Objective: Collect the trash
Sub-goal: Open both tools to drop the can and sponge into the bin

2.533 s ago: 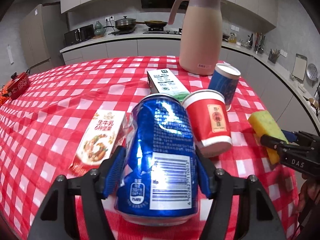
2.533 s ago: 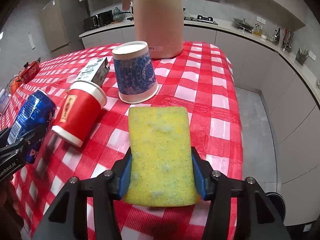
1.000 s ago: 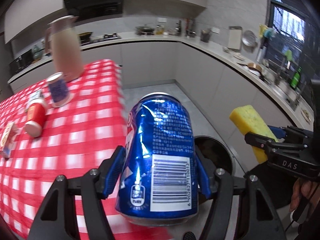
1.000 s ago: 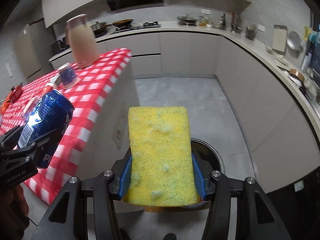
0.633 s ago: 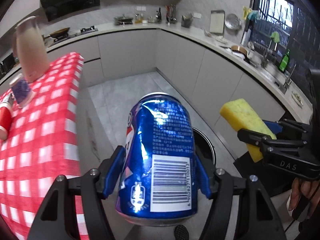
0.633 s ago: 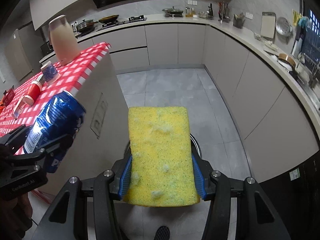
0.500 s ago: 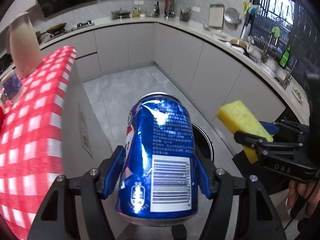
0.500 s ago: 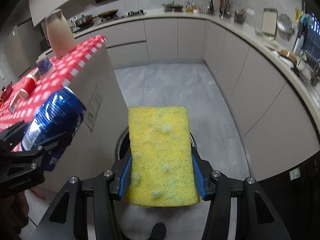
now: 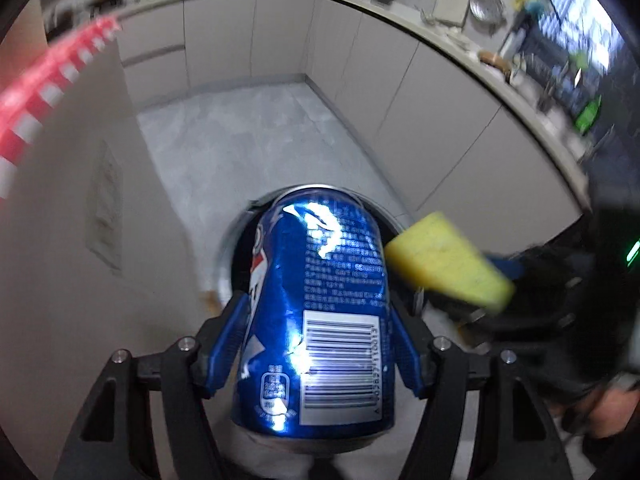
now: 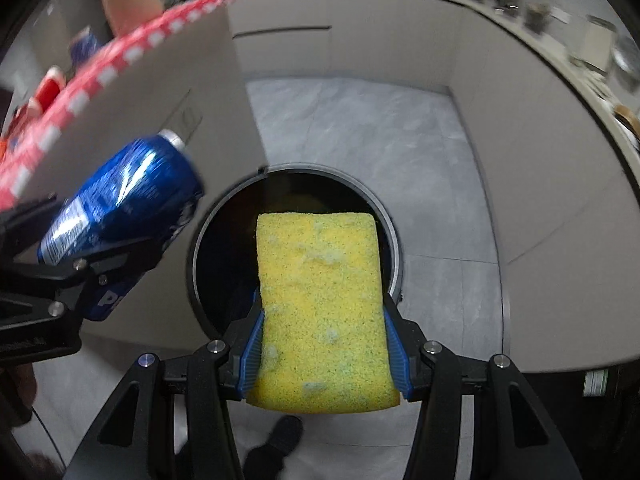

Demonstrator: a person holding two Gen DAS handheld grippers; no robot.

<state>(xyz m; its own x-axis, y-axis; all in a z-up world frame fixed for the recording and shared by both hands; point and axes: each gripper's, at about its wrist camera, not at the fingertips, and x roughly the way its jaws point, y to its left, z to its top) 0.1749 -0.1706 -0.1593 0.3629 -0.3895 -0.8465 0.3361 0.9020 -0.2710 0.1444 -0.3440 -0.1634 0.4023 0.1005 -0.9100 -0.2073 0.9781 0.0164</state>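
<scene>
— Both grippers have swung off the table and now hang over the bin [image 10: 394, 248], whose dark mouth was only edging into view half a second ago.

— What's each one got?

— The left gripper [image 9: 318, 340] is clamped on the can [image 9: 320, 300], pads on its two sides. The right gripper [image 10: 322, 340] squeezes the sponge [image 10: 320, 300] the same way.

— Where do they sit against the bin?

— The sponge points straight over the opening. The can, in the right view, is above the bin's left rim, nearer the table [image 10: 120, 56] edge than the centre.

— So the risk?

— I'd judge it's the can. Let go there, it may clip the rim and roll across the floor. The two tools are also close above the bin, so a hurried drop could knock them together.
</scene>
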